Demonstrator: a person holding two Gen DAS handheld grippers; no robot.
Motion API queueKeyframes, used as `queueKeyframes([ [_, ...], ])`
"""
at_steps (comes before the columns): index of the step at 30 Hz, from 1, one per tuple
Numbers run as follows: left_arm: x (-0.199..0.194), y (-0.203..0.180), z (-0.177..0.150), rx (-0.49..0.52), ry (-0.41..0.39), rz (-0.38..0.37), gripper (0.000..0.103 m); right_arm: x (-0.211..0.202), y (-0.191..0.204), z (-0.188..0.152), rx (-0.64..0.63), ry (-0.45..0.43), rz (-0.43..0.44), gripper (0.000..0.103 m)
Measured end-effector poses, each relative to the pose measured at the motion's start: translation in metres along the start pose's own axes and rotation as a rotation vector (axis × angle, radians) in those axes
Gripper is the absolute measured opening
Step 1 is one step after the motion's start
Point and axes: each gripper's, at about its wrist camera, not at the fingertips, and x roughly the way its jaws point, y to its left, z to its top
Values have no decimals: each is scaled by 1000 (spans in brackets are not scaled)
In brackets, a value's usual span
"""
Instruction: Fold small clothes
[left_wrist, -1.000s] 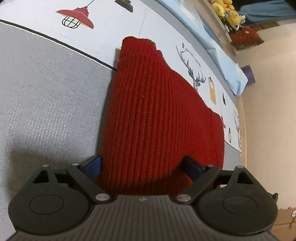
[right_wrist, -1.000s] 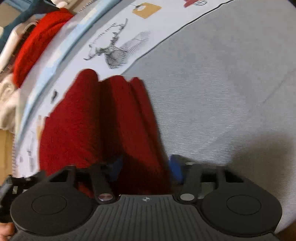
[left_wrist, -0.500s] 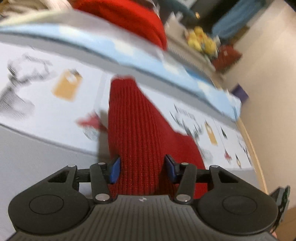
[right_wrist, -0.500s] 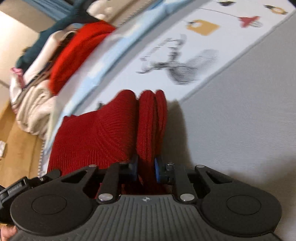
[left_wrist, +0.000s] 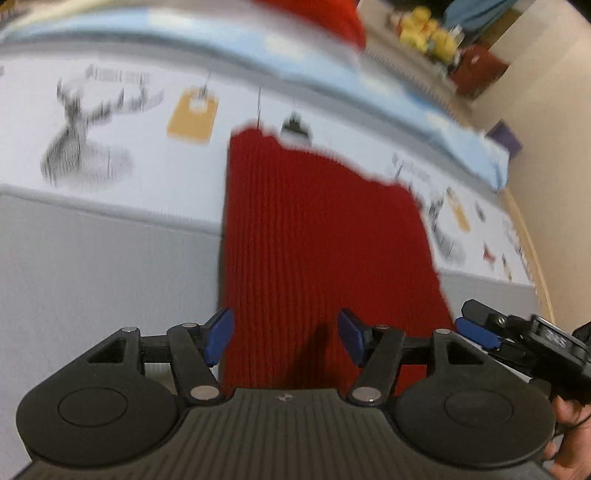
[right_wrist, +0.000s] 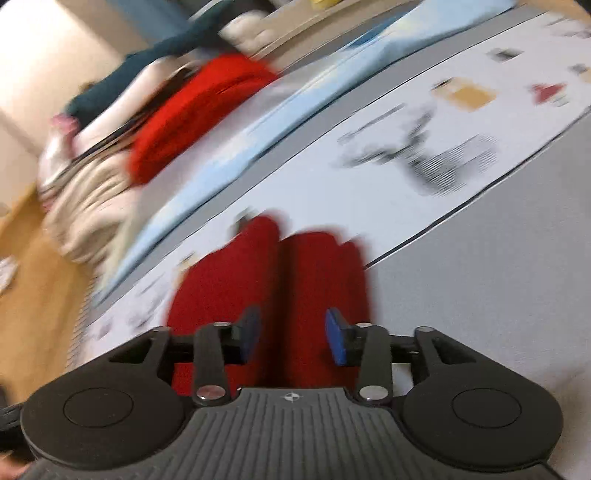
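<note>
A red ribbed knit garment (left_wrist: 317, 236) lies folded on the grey and white printed bed cover (left_wrist: 92, 266). My left gripper (left_wrist: 284, 334) is open, its blue pads apart over the garment's near edge. The right gripper's fingers (left_wrist: 476, 330) show at the right edge of the left wrist view. In the right wrist view the same red garment (right_wrist: 295, 280) lies in folds. My right gripper (right_wrist: 291, 334) is open, its pads apart over the folds. Both views are blurred by motion.
A pile of clothes, with a bright red one (right_wrist: 195, 110) on top, lies beyond a light blue blanket (right_wrist: 295, 110). Yellow plush toys (left_wrist: 428, 33) sit at the far side. A wooden floor (right_wrist: 33, 280) lies to the left of the bed.
Both grippers were shut on the red garment half a second ago and have now opened. Both have pulled back a little, and the garment lies flatter.
</note>
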Motion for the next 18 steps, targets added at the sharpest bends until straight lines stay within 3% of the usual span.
queueKeyframes([
  [4, 26, 7, -10, -22, 104, 43, 68, 15, 14, -15, -96, 146, 27, 56],
  [6, 30, 0, -15, -6, 115, 18, 67, 17, 18, -22, -172, 185, -21, 19],
  [10, 27, -17, -21, 73, 79, -12, 64, -4, 3, -8, -94, 63, -57, 18],
  [14, 42, -20, -32, 133, 170, 97, 71, 12, -2, -14, -151, 178, -143, 23],
  [18, 35, -21, -31, 150, 150, 103, 71, 13, -6, -17, -157, 213, -176, 33],
])
